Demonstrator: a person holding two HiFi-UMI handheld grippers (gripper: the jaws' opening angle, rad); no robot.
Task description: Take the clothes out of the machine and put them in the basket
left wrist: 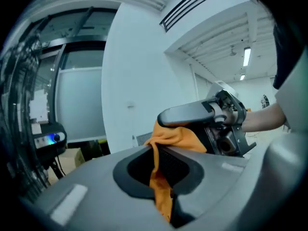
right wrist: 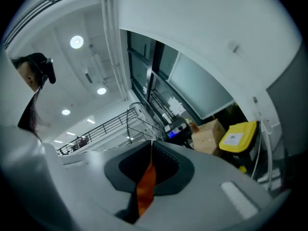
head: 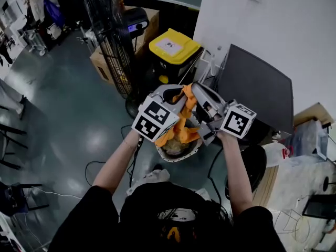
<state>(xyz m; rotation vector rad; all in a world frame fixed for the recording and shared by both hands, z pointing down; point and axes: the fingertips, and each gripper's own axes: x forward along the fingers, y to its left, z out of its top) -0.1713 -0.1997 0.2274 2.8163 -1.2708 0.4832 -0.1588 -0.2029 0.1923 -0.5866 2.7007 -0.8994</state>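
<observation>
**Orange garment pinched above the basket**

The left gripper (left wrist: 158,170) and the right gripper (right wrist: 147,177) are each clamped on one orange garment (head: 181,130), which is bunched between them directly above the basket (head: 195,152). The cloth looks soft, light and floppy, so a hold on gathered folds should work best. A yellow-lidded bin (head: 173,46) stands beyond the basket.

The person wears a black short-sleeved top (head: 92,214). The left gripper (head: 179,102) and right gripper (head: 199,96) have smooth grey shells with dark ribbed pads (left wrist: 175,165) inside, and each carries a white cube (head: 154,119) printed with black square markers.
</observation>
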